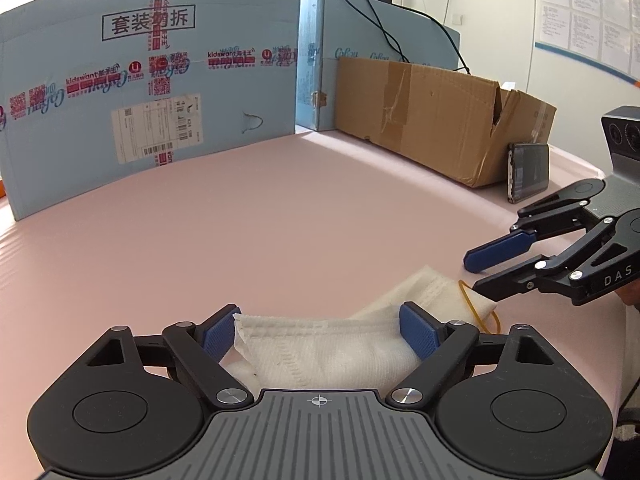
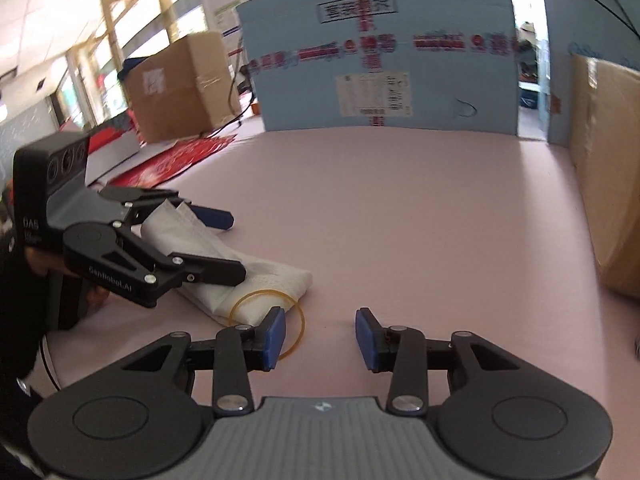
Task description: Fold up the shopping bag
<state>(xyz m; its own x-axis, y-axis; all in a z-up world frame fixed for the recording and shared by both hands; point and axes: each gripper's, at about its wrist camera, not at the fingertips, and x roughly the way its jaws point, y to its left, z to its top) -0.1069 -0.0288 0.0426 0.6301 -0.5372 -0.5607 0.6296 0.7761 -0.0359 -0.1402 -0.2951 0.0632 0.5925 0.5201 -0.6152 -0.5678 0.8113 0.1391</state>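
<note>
Between the blue pads of the left tool (image 1: 320,334) lies the folded white shopping bag (image 1: 320,354), a soft, woven-looking bundle with stitched seams, bunched into a thick roll on the pink surface (image 1: 280,220). Both pads sit against its sides, so that tool is clamped on the bag. One end of the roll reaches toward the right tool (image 2: 320,338), whose jaws stand apart with nothing between them. A yellow rubber band (image 2: 268,322) lies half on that bag end, half on the pink surface, just beside the right tool's left pad. Farther back stand a brown cardboard box (image 1: 432,120), a phone (image 1: 528,170) leaning against it, and a light blue printed carton (image 1: 152,92).
</note>
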